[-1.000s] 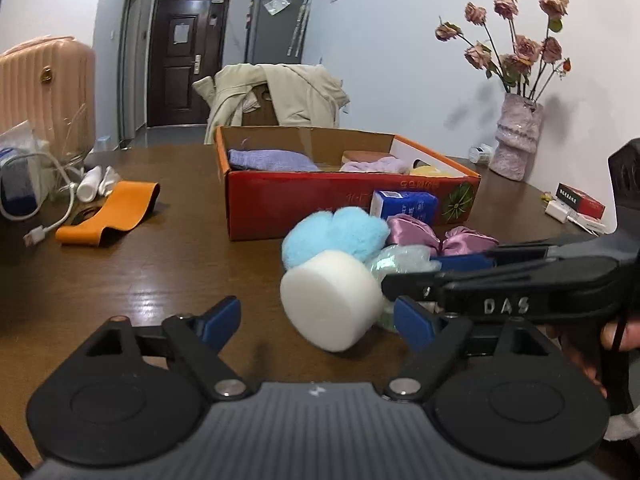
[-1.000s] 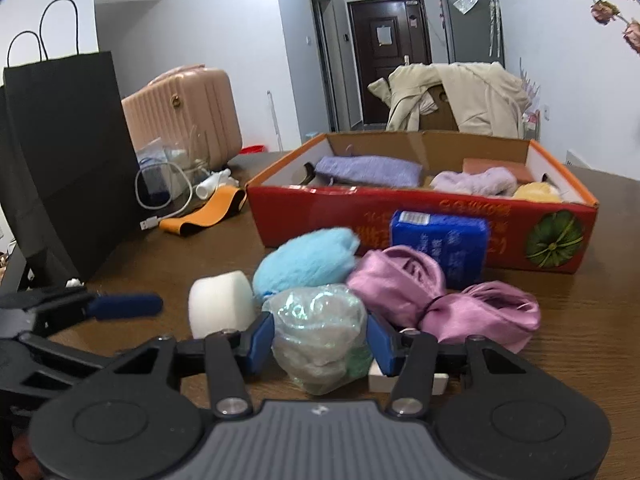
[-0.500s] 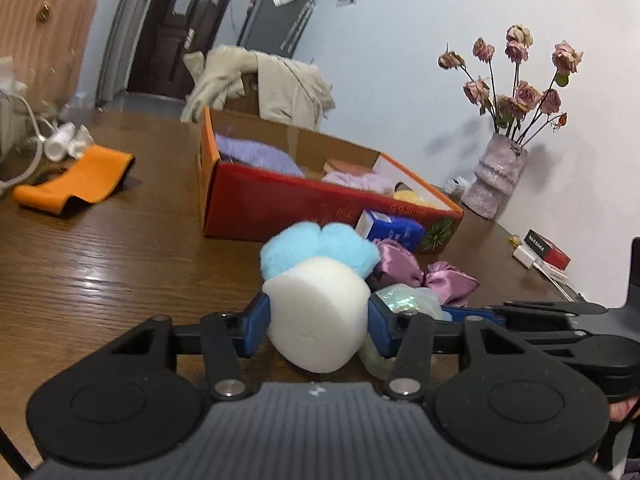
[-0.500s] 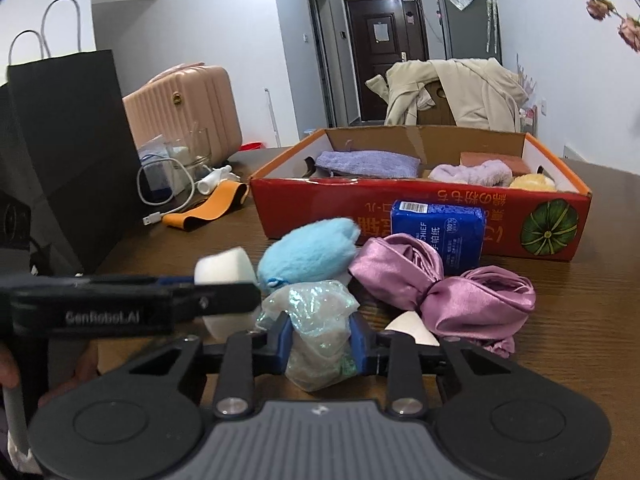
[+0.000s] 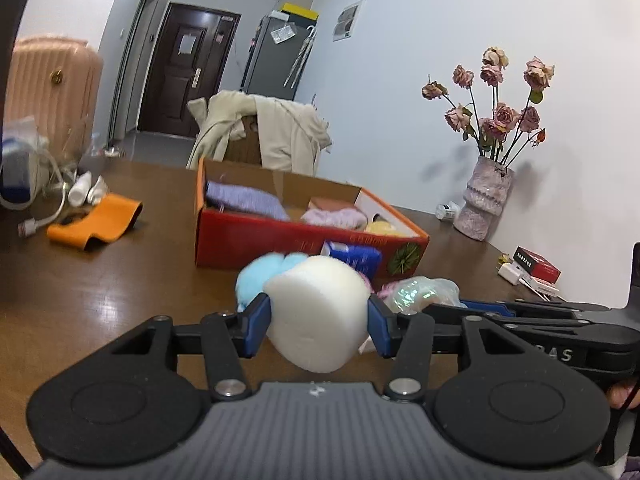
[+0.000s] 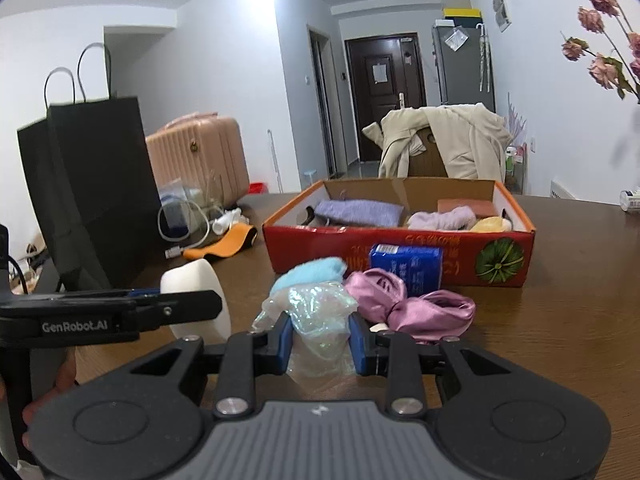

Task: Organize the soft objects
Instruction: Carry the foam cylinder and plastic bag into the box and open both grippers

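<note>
White foam sponge [image 5: 318,312] is squeezed by the left gripper [image 5: 318,322], half closed, while the right gripper [image 6: 320,338] pinches an iridescent pouch [image 6: 318,320]; both are in front of the red box [image 6: 400,256], probably bound for it.

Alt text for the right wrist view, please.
The right gripper pinches a crinkly iridescent plastic bundle above a wooden table. At left, the left gripper holds a white foam cylinder; behind lie a pink satin bow, blue puff and open red box.
</note>
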